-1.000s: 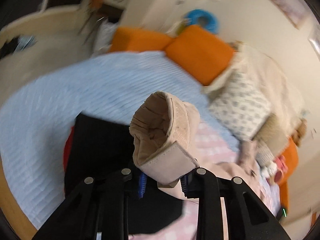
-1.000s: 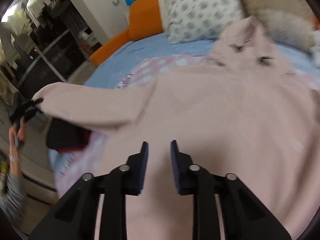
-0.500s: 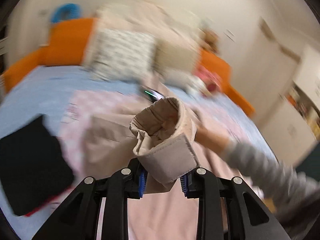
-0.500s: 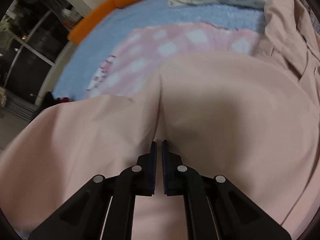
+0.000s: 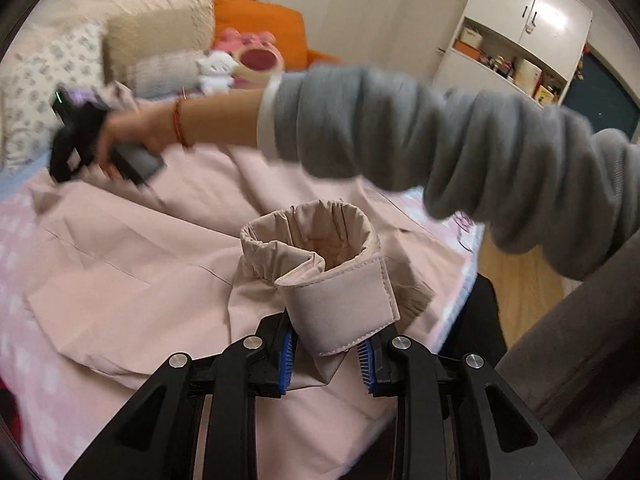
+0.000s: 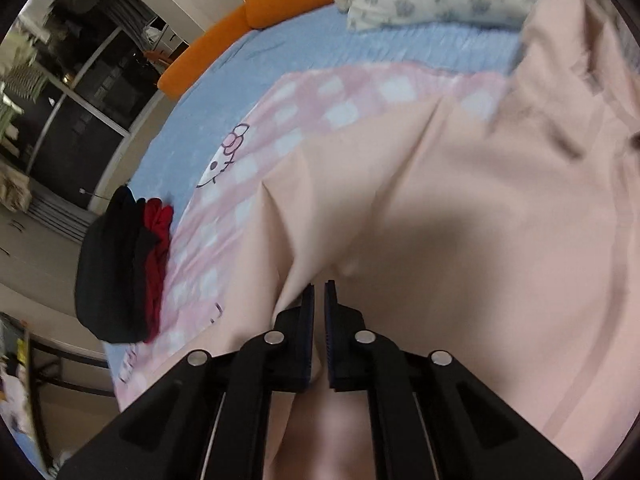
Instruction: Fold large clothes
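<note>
I'm working over a bed with a blue cover and a pink checked sheet. At lower centre of the left view my left gripper is clamped on the cuff of a pale pink coat, whose body spreads away toward the upper left. Further up-left, my right gripper has just been closing and pinches a ridge of the coat. The sleeve is in the left gripper, so I judge it leads the fold inward.

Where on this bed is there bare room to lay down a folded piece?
Free: the blue bedspread between the orange cushion and the pink checked blanket. Crowded: the pale pink jacket covers the middle; black and red clothes fill the near corner.
</note>
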{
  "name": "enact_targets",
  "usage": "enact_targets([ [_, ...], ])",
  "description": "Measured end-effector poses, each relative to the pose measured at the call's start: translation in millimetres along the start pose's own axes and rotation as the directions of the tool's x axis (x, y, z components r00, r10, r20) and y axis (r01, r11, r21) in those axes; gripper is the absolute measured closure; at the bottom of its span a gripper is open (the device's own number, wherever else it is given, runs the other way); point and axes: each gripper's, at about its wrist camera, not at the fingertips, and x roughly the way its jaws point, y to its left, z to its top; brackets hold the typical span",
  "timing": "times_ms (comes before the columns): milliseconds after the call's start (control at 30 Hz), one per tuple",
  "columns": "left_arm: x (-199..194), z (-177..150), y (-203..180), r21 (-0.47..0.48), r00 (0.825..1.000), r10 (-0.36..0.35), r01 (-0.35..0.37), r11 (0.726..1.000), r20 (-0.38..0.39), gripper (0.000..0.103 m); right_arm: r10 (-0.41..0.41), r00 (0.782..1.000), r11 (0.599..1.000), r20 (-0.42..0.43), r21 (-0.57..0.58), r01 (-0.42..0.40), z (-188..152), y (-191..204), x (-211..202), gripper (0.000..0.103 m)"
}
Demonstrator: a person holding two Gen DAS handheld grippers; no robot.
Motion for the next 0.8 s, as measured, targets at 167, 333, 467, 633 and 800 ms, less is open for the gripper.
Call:
enact_targets([
  [167, 63.6, -20.6, -9.3, -0.093, 0.994, -0.093, 0.087, 0.992, -0.055, 0.072, -0.033, 0.998, 0.999, 0.06, 0.033, 0.031, -13.6, -17.2, -48.2, 0.095],
  [333, 101.6, -44.8, -10.9, -0.168, 0.995, -0.092, 0.083, 0.982, -0.047, 0.068, -0.049, 0.998, 0.998, 0.049, 0.043, 0.047, -30.7, -26.0, -58.7, 0.095],
  [467, 75.6, -48.3, -5.7, -0.259, 0.996, -0.087, 0.078, 0.963, -0.023, 0.056, -0.029, 0.999, 0.999, 0.042, 0.015, 0.029, -30.4, -9.9, -54.1, 0.095],
  [633, -44.1, -57.1, 29.1, -0.399, 0.978, -0.013, 0.097, 0.912, 0.207, 0.008, -0.026, 0.998, 1.0, 0.062, -0.015, 0.027, -14.2, 12.5, -49.9, 0.057],
  [800, -120.6, -69.4, 74.1, -0.542, 0.928, 0.253, -0.068, 0.837, 0.273, 0.003, -0.057, 0.997, 0.998, 0.045, -0.034, 0.058, -1.3, 31.3, -32.2, 0.057],
])
